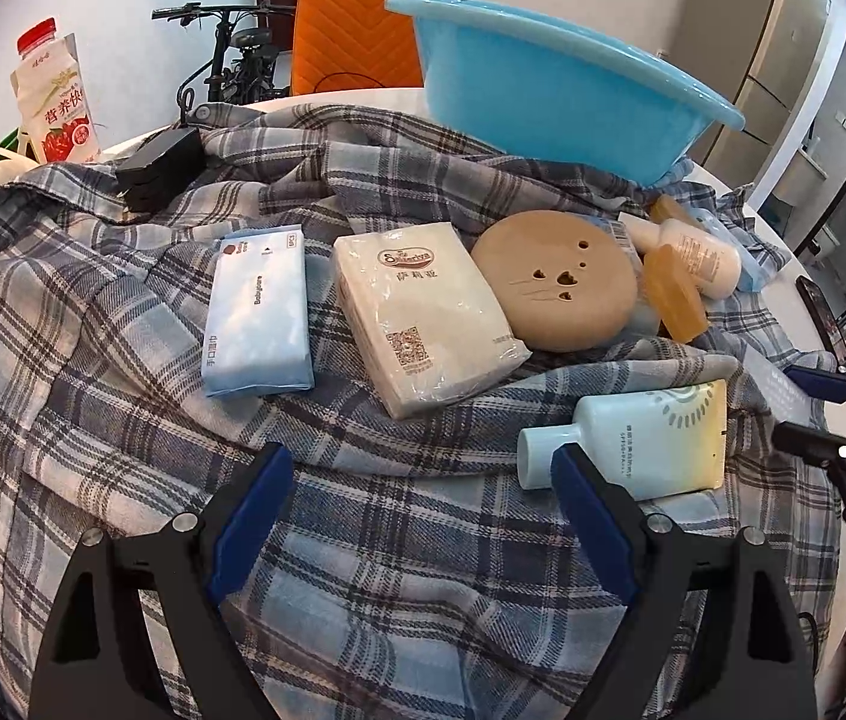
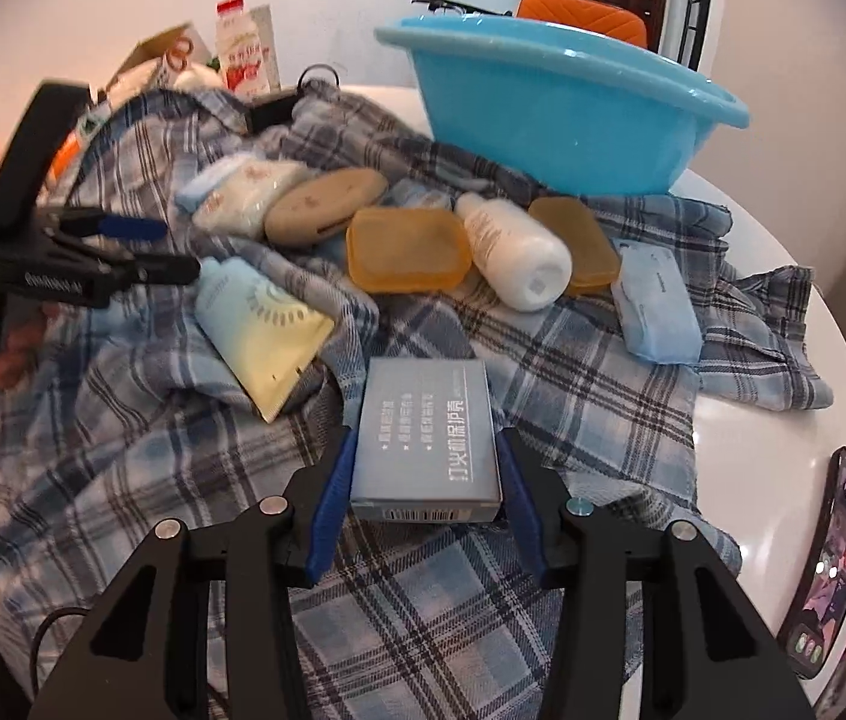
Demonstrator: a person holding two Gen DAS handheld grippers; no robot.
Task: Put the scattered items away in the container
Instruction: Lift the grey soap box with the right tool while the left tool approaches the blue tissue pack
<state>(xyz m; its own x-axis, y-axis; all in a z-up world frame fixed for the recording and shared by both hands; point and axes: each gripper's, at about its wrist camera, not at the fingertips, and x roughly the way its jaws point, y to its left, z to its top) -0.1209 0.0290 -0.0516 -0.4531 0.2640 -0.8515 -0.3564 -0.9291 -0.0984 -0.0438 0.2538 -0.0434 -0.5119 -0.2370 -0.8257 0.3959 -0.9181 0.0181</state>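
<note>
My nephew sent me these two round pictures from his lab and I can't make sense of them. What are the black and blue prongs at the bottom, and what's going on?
No robot here: a person holds a two-fingered tool in each hand, each with a wide-angle camera looking along its fingers. One picture is from the left tool, open over the plaid cloth and holding nothing. The other is from the right tool, whose blue pads are closed on a grey box. On the cloth lie a blue wipes pack, a tissue pack, a round wooden lid, amber soap cases, a white bottle and a pale tube. They belong in the blue basin behind.
</note>
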